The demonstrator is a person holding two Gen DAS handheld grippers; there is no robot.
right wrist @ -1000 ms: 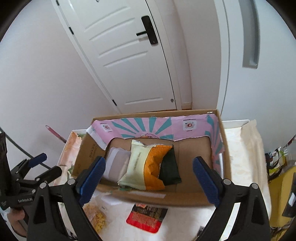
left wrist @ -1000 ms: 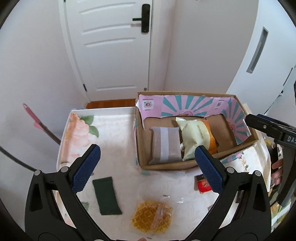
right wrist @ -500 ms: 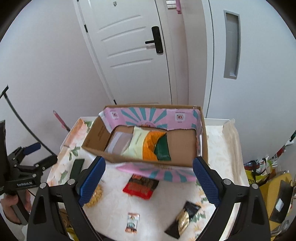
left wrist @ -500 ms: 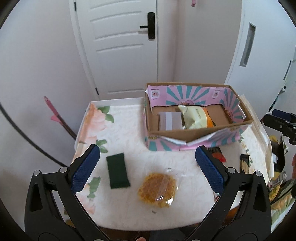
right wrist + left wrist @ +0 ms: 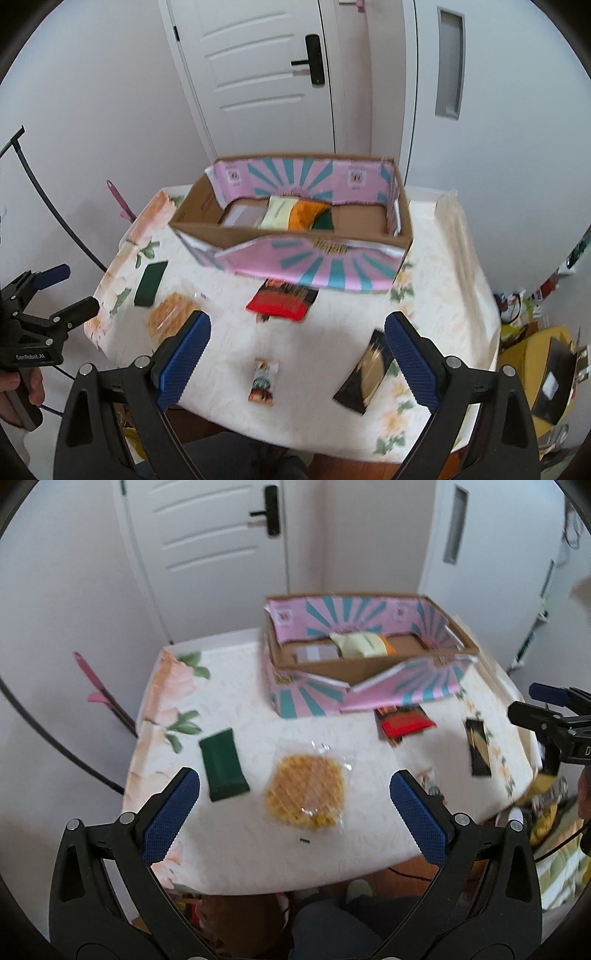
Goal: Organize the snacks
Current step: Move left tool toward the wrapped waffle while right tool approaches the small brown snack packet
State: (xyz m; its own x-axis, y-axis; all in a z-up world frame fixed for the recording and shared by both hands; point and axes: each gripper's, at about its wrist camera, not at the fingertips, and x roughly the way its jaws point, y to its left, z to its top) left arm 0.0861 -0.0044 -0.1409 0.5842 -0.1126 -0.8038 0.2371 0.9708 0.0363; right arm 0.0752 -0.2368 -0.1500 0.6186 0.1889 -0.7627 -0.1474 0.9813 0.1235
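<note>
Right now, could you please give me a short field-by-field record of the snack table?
box: open cardboard, at the table's far side
in box: cream-orange bag, grey packet, green packet
on table: green bar, waffle, red packet, black-gold packet, small packet
left gripper: open, empty, above the waffle
right gripper: open, empty, above the small packet
</note>
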